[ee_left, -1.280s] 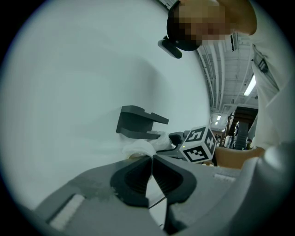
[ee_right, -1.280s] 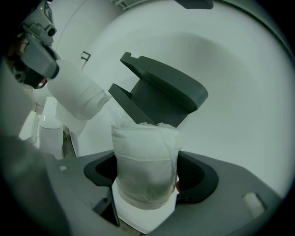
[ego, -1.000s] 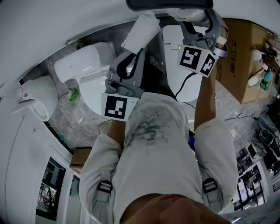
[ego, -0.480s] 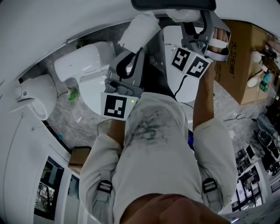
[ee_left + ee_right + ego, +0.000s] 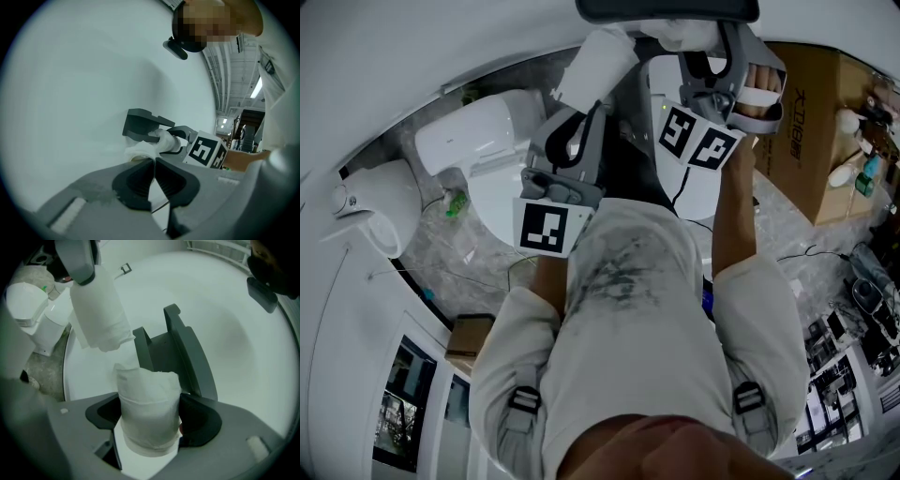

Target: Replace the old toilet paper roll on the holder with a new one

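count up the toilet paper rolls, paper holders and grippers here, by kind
toilet paper rolls: 2, one in each gripper's jaws
paper holder: 1
grippers, left gripper and right gripper: 2
total: 5

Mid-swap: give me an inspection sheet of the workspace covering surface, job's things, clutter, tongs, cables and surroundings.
Surface: white wall; grey speckled floor below.
Job's things: dark grey wall holder; squashed white toilet paper roll held up against it; limp white paper bundle off to one side.
Clutter: brown cardboard box; small green item on the floor.
Tongs: left tongs shut on the bundle; right tongs shut on the roll.
Cables: black cable beside the right arm.
Surroundings: white toilet; cluttered shelving.
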`<state>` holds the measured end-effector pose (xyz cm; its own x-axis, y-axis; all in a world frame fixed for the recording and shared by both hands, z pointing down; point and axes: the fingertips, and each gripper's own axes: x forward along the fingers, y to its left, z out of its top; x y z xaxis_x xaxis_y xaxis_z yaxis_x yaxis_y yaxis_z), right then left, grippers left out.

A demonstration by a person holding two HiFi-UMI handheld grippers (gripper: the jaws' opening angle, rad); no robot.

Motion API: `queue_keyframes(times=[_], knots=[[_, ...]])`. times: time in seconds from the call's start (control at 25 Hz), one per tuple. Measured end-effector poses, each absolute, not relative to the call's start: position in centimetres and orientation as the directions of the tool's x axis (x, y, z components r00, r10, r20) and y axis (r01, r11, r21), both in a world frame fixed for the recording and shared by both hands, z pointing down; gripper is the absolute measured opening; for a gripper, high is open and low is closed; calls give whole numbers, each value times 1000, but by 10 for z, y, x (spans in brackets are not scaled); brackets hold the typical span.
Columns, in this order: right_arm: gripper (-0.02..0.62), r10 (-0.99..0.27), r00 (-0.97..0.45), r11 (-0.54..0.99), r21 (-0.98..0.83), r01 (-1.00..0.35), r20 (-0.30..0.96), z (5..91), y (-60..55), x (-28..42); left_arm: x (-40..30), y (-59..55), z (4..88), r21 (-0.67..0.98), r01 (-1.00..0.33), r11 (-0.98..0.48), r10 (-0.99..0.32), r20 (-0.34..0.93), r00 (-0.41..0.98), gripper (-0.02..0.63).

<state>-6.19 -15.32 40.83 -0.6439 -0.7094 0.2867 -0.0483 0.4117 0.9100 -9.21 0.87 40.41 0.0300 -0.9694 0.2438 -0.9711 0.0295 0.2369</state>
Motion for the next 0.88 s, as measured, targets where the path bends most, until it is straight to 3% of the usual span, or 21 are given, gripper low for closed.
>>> queue_keyframes(times=[0.88], knots=[[374,-650,-708,391,921,-2,274,407,-113,-95,-109,28,398,236,-968,87,-973,227,-32,15]])
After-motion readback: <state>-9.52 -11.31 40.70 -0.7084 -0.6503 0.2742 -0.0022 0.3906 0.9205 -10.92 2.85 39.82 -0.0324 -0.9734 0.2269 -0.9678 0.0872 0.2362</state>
